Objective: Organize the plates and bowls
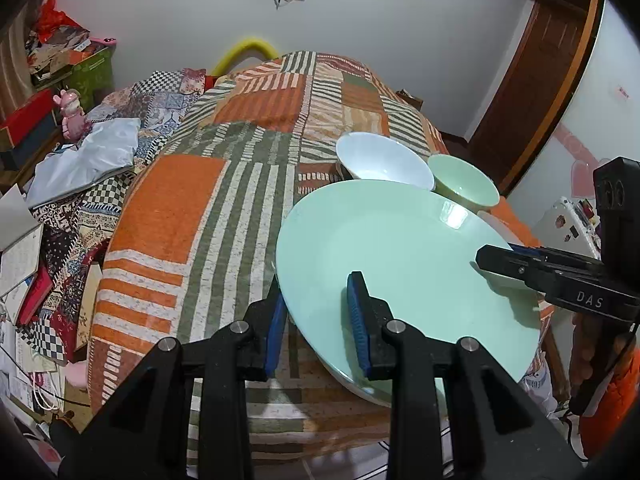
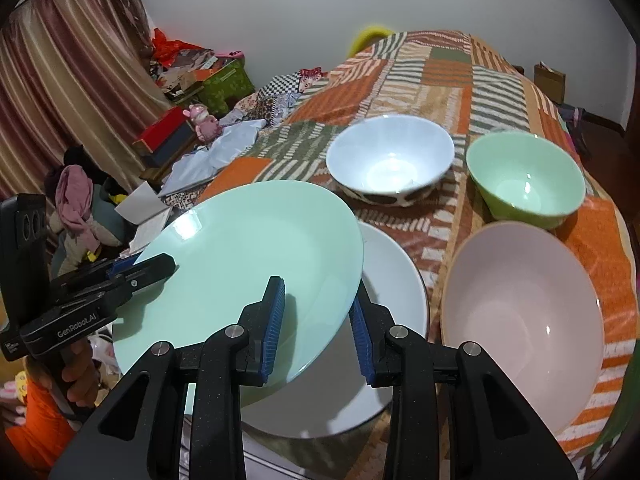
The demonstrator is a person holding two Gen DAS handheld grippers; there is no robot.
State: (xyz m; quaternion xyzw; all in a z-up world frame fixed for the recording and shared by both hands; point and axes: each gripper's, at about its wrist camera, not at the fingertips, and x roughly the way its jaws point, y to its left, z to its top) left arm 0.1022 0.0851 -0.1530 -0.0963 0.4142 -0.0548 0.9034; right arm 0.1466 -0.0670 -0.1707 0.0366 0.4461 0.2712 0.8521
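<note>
Patchwork cloth (image 2: 448, 80) in orange, olive and cream stripes covers the table that carries the dishes, with a white wall behind and clutter of boxes and papers off its left edge. Both grippers are clamped on one mint-green plate (image 2: 248, 264), held tilted above the cloth near the table's front edge. The left gripper (image 1: 320, 320) pinches the plate's left rim, one blue pad on top of the plate and the other beneath. The right gripper (image 2: 316, 328) does the same on the right rim, so the fingers on both sides are narrow and closed on the plate.

Partly under the lifted plate's right side a white plate (image 2: 396, 280) lies flat on the cloth at the front edge. Just to its right sits a pale pink bowl (image 2: 520, 312) near the front right corner. Farther back stand a white bowl (image 2: 390, 156) with a dark-spotted outside and, to its right, a green bowl (image 2: 524, 176).

The step in hand looks like carrying the green plate over to stack it on the white one. The next move would call for levelling the plate, centring it over the white plate, lowering both hands together, and only then easing both grips so it does not drop on one side.
</note>
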